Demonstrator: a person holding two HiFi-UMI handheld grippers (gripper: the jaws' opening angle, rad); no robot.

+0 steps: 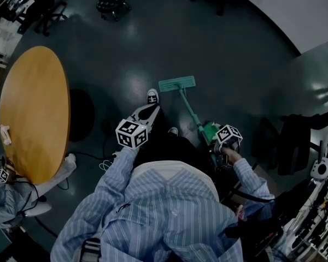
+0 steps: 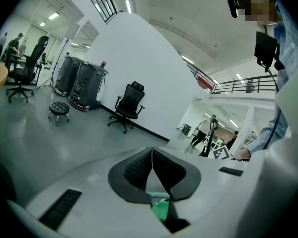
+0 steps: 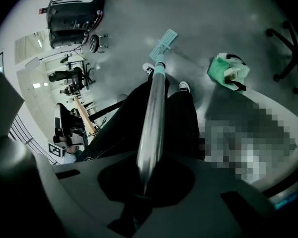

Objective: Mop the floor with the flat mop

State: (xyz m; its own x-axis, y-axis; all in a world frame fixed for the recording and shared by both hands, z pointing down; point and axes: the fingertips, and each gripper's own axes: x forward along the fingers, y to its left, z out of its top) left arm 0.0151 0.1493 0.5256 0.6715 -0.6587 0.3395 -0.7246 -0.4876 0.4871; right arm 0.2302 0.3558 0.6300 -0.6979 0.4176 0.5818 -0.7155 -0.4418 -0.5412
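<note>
The flat mop's teal head (image 1: 177, 83) lies flat on the dark floor just ahead of my shoes, and its handle (image 1: 190, 109) slants back toward my right side. In the right gripper view the metal handle (image 3: 154, 118) runs from the jaws down to the mop head (image 3: 164, 39). My right gripper (image 1: 214, 142) is shut on that handle (image 3: 145, 175). My left gripper (image 1: 152, 109) hangs over my left leg, apart from the mop. Its ribbed pads (image 2: 139, 168) meet with nothing between them.
A round wooden table (image 1: 33, 113) stands at the left, with cables (image 1: 106, 160) on the floor near it. A green bag (image 3: 227, 71) sits at my right. A black stool (image 1: 112, 3) and office chairs (image 2: 129, 105) stand farther off; a dark chair (image 1: 295, 141) is close on the right.
</note>
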